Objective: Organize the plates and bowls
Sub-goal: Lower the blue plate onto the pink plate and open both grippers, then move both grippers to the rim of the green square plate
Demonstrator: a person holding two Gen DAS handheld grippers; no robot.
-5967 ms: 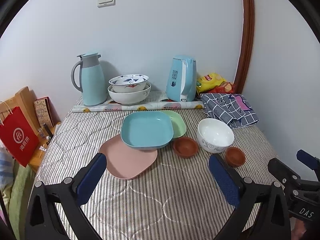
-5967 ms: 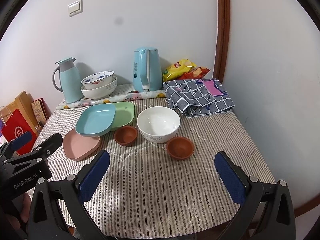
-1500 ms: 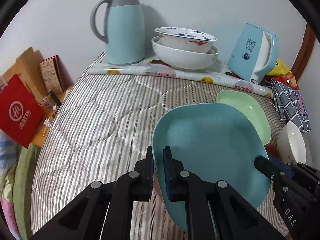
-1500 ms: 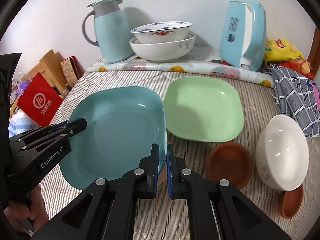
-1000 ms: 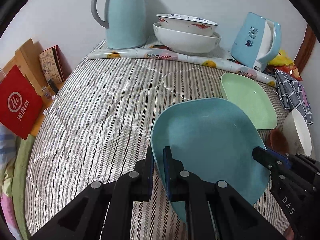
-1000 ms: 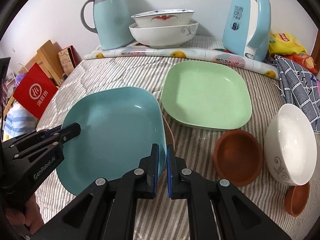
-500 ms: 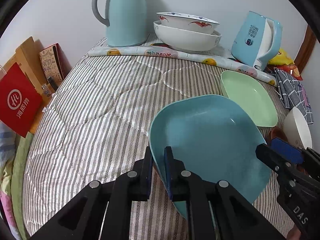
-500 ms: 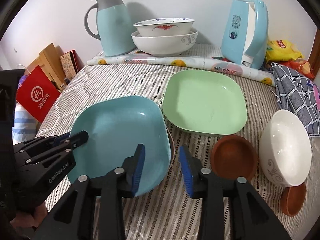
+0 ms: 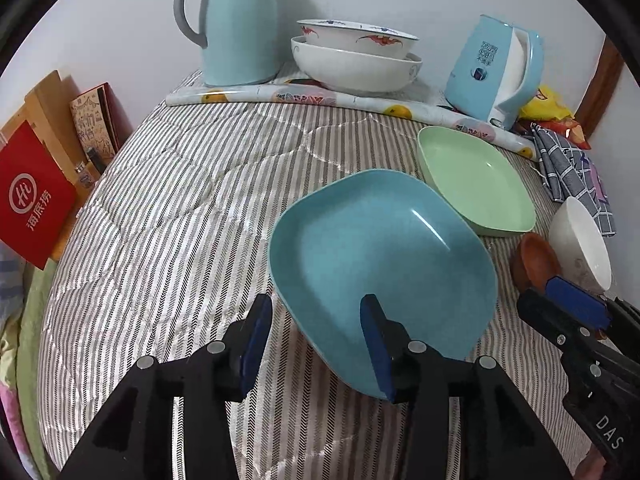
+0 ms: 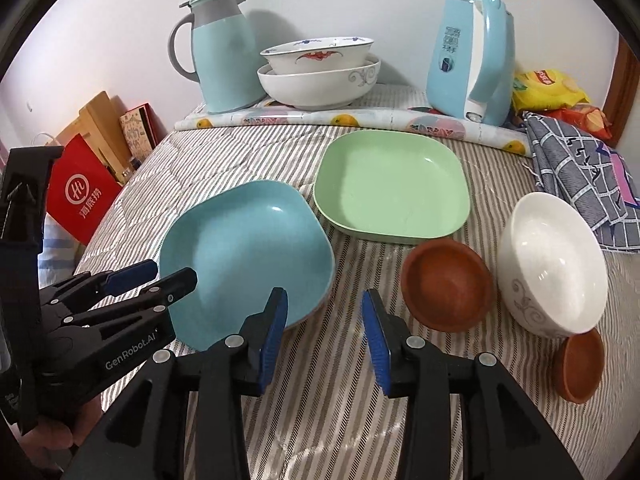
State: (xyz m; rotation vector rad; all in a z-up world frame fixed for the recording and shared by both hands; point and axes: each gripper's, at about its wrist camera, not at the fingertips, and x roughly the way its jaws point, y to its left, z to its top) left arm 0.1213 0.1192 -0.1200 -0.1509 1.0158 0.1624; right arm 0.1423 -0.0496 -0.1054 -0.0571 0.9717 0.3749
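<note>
A blue square plate (image 9: pixel 380 256) (image 10: pixel 248 256) rests on the striped cloth, hiding the pink plate under it. My left gripper (image 9: pixel 316 344) is open, its jaws straddling the plate's near left rim without holding it; it shows at the left in the right wrist view (image 10: pixel 152 276). My right gripper (image 10: pixel 324 332) is open just off the plate's right corner. A green square plate (image 10: pixel 390 192) lies behind. Two brown small bowls (image 10: pixel 446 284) (image 10: pixel 580 364) and a white bowl (image 10: pixel 552 260) sit to the right.
At the back stand a blue thermos jug (image 10: pixel 224 52), two stacked large bowls (image 10: pixel 318 76), a blue kettle (image 10: pixel 472 60), snack bags (image 10: pixel 548 92) and a checked cloth (image 10: pixel 580 184). A red bag (image 9: pixel 32 204) and boards lean off the table's left edge.
Both grippers held the blue plate by its rims, lifted and tilted. The right let go first, then the left opened. The plate now lies flat.
</note>
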